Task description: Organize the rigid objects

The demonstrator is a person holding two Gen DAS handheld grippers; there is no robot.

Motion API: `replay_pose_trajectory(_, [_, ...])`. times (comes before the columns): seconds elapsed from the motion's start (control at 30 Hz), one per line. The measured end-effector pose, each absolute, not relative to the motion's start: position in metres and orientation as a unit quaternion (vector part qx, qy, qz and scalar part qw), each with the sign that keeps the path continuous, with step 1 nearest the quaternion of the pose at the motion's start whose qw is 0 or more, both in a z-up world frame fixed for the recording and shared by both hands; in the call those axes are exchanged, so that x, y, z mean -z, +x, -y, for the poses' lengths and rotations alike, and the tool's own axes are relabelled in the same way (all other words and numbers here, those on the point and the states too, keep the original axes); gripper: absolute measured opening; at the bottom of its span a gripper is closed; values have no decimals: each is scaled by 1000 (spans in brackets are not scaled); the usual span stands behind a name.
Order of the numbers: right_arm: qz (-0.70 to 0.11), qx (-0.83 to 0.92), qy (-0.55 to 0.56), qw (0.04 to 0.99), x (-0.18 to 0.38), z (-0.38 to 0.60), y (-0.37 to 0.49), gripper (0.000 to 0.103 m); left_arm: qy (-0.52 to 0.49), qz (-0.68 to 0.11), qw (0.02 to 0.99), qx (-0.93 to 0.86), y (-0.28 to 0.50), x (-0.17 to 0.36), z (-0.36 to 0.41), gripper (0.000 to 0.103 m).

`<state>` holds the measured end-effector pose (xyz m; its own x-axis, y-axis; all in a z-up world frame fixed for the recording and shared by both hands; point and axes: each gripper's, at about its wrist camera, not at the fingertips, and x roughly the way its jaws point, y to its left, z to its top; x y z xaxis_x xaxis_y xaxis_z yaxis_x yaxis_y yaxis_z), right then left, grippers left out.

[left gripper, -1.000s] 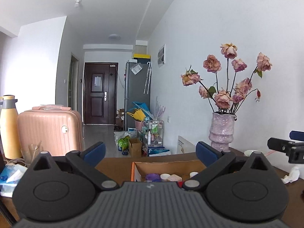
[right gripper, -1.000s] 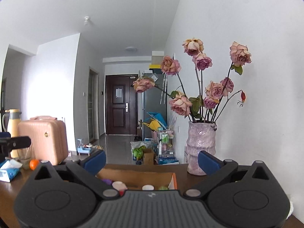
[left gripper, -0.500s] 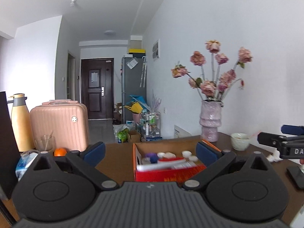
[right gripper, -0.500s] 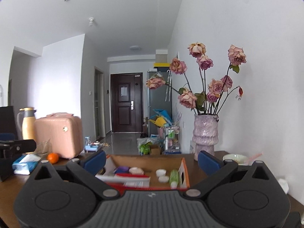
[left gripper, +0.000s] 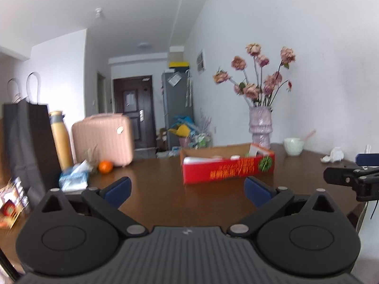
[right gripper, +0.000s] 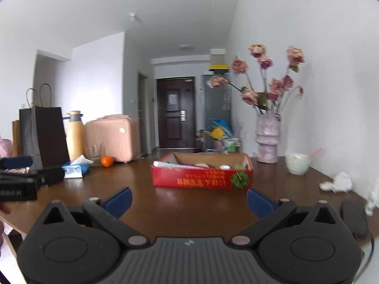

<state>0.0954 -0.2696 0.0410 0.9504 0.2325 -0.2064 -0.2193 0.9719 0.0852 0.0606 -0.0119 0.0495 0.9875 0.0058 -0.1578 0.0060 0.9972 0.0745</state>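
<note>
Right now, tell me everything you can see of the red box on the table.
The red box is a shallow open-topped carton, apparently cardboard: red outside with yellow print that looks upside down and a green round emblem, plain brown inside. It sits flat on the dark wooden table, ahead of both open grippers, which are clear of it. Inside lie a long white item and several small pieces, blurred.

Both grippers are farther back from the box (left gripper: 227,169) now, so its red front and more table (right gripper: 189,203) show.

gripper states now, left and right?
Left gripper: open, holding nothing.
Right gripper: open, holding nothing.
</note>
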Motion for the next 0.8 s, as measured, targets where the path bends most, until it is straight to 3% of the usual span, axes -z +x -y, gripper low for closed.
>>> replay_pose_trajectory(0.3, [-153, -97, 46, 982, -9, 269, 27, 103, 53, -102, 993, -23, 17, -28, 11, 103])
replay_pose_trajectory(0.8, [-153, -105, 43, 982, -11, 258, 34, 103, 31, -112, 993, -18, 18, -28, 6, 103])
